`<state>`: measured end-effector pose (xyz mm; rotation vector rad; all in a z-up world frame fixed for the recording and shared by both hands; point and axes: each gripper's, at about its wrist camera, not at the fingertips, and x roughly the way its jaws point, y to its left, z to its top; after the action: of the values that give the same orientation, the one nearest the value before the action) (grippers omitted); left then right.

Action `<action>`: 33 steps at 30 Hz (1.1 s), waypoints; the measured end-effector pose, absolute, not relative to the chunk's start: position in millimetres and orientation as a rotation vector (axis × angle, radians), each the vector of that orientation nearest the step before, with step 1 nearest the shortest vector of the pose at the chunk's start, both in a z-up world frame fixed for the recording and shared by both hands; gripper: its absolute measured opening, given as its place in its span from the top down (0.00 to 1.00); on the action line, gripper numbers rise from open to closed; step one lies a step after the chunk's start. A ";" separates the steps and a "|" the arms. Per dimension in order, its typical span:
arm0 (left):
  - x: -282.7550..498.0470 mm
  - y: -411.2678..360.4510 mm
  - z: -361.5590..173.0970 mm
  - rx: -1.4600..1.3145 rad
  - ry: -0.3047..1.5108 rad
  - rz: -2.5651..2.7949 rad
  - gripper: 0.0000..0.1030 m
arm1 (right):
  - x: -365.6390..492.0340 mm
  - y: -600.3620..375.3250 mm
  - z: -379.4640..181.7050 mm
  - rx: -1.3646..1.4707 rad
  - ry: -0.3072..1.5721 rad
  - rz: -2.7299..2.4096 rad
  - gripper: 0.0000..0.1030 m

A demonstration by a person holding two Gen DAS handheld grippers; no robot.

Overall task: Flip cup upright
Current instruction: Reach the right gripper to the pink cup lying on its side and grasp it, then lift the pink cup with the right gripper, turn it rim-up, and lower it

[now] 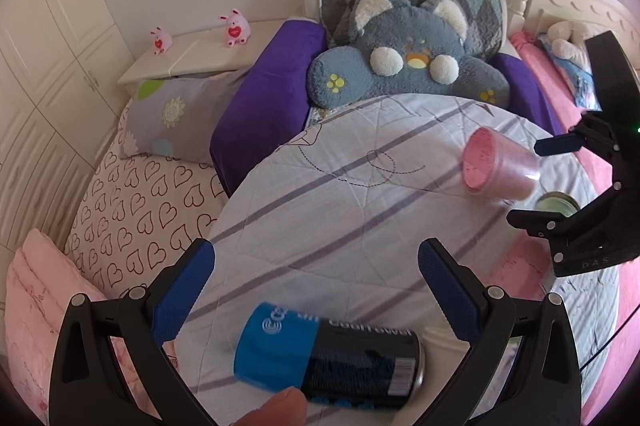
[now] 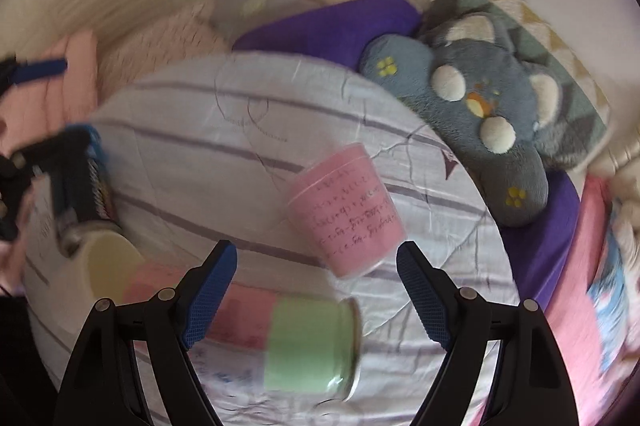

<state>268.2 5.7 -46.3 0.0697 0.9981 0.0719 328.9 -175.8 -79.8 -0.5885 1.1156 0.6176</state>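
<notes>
Both claws, left claw [image 1: 316,262] and right claw [image 2: 316,266], gape released; pink cup [image 2: 346,210], blurred, seemingly lies tilted.

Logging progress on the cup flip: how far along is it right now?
Nothing looks done: the pink translucent plastic cup lies tilted on the striped white quilt, not upright. In hand: nothing; the right gripper is open just short of the cup, and the left gripper is open over a blue-and-black can. Left: grasp, turn, set upright.

Round table [image 1: 360,226], striped sheet cover. On it, lying sideways: pink cup [image 1: 498,170], green jar [image 2: 312,346], blue-black can [image 1: 332,354].
</notes>
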 end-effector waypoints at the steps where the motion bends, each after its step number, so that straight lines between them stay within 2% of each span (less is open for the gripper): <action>1: 270.3 5.2 -48.4 0.070 1.004 0.074 0.00 | 331.3 -173.7 -83.1 -0.616 1.120 0.631 0.19; 25: 288.2 -7.4 -57.5 0.080 1.033 0.070 0.00 | 377.6 -151.1 -109.0 -0.830 1.186 0.824 0.20; 27: 288.0 -7.2 -57.6 0.081 1.033 0.071 0.00 | 381.0 -151.0 -112.4 -0.810 1.203 0.840 0.36; 33: 287.4 -6.3 -56.1 0.079 1.032 0.069 0.00 | 384.9 -154.8 -111.5 -0.741 1.209 0.825 0.37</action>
<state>287.4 -6.3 -56.1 0.0795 1.0320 0.0693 384.9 -154.8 -111.5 -0.7411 1.2095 0.8248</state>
